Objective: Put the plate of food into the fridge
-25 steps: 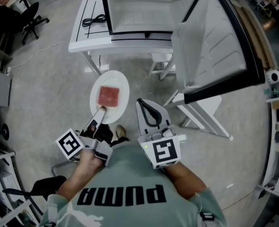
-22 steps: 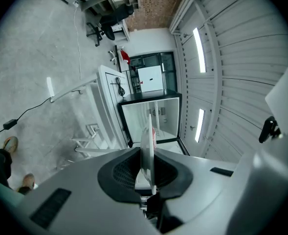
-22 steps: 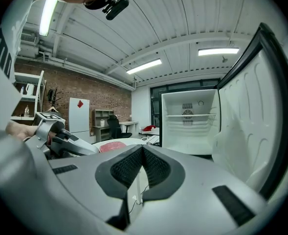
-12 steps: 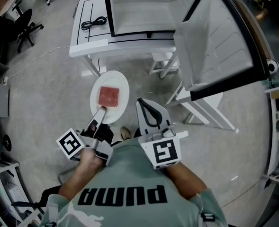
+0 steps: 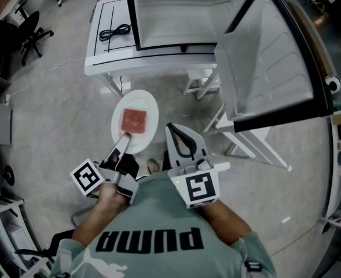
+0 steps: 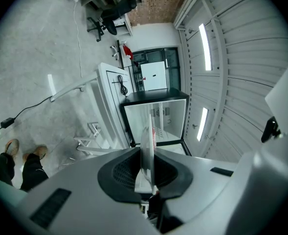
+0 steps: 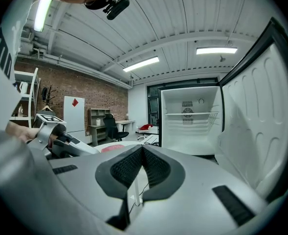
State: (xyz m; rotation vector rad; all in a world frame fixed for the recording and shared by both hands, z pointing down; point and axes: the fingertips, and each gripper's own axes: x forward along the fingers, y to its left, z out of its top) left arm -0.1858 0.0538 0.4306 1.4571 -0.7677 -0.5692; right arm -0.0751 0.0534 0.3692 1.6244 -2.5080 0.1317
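Head view shows the plate (image 5: 136,99), clamped in the left tool (image 5: 123,138), nearer the open fridge (image 5: 170,16) than before; right tool (image 5: 170,126) closed, empty.

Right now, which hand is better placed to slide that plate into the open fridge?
Left. The left hand-held gripper is clamped on the rim of the plate carrying the red food, with the open fridge ahead. The right hand-held gripper is shut and empty beside it.

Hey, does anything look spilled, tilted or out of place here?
Nothing stands out. The plate, pinched at its rim by the left tool, carries the red food near its middle, and the fridge door stands open.
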